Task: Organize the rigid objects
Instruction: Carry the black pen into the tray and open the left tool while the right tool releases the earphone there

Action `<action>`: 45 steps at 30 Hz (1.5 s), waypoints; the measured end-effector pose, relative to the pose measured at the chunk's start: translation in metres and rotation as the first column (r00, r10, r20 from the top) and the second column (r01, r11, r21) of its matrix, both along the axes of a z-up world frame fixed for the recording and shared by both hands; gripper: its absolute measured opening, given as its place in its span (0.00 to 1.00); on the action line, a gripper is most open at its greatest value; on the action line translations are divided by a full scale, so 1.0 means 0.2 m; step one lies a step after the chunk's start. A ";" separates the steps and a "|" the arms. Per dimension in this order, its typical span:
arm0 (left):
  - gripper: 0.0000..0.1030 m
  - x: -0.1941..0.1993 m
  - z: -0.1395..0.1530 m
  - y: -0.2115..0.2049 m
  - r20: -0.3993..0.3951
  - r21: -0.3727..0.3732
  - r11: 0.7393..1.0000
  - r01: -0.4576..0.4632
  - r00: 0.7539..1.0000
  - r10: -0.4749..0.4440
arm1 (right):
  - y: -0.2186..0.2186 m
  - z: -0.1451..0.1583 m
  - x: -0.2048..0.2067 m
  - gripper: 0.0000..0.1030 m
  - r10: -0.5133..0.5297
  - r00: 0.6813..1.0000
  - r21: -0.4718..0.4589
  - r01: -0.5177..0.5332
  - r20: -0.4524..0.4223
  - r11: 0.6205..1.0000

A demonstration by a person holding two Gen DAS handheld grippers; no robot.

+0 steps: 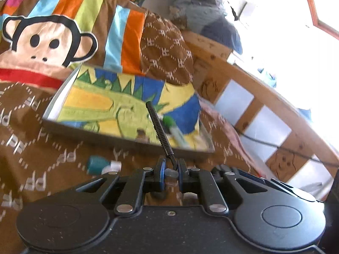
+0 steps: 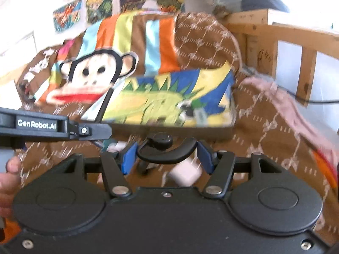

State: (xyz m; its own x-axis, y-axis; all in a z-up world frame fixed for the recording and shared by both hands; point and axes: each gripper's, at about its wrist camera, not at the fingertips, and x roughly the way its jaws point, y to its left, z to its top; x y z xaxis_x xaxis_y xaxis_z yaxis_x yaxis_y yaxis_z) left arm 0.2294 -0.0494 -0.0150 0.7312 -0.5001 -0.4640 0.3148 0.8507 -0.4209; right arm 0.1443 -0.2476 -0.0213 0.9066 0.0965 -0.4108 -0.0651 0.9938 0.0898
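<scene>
Left hand-held gripper tight around black ribbed rod, tilted over tray.

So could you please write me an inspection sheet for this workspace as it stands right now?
Surface: brown patterned bedspread with a monkey print, rumpled.
Job's things: shallow grey tray with a colourful dinosaur picture; black ribbed rod in the left tongs; curved black plastic earpiece between the right tongs; green-capped marker in the tray.
Clutter: teal and white tube and white block on the bedspread.
Grippers: left shut on the rod; right pads either side of the earpiece, contact unclear.
Cables: black cable along the wooden bed frame.
Surroundings: posters on the wall, bright window.
</scene>
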 end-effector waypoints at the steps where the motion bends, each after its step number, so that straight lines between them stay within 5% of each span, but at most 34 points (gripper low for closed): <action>1: 0.12 0.04 0.01 -0.01 0.007 0.002 1.000 -0.004 1.000 0.004 | -0.03 0.01 0.04 0.51 -0.006 1.000 -0.006 0.006 0.015 1.000; 11: 0.12 0.49 -0.03 -0.20 0.031 0.030 0.999 0.009 0.999 -0.010 | -0.27 0.00 0.41 0.52 -0.042 0.997 -0.034 0.044 0.071 0.998; 18: 0.12 0.71 -0.14 -0.32 -0.015 0.035 0.999 0.001 1.000 0.000 | -0.38 -0.11 0.68 0.52 -0.042 0.999 -0.055 0.043 0.026 0.998; 24: 0.12 0.77 -0.22 -0.36 -0.075 0.055 0.998 0.017 0.997 -0.013 | -0.40 -0.22 0.83 0.52 -0.018 1.000 -0.083 0.017 -0.013 0.996; 35: 0.12 0.78 -0.26 -0.36 -0.113 0.118 0.991 0.062 0.992 -0.049 | -0.26 -0.25 0.82 0.52 0.020 1.000 -0.205 -0.024 -0.019 0.979; 45: 0.12 0.79 -0.27 -0.36 -0.140 0.149 0.986 0.075 0.989 -0.054 | -0.24 -0.25 0.85 0.52 0.042 0.996 -0.173 -0.054 -0.077 0.983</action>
State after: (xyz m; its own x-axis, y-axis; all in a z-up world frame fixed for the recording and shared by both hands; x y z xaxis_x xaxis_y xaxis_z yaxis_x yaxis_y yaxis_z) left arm 0.3868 -0.1214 -0.0684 0.6253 -0.4593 -0.6309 0.3199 0.8883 -0.3297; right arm 0.3151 -0.2964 -0.0709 0.8698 0.0600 -0.4898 -0.1128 0.9905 -0.0791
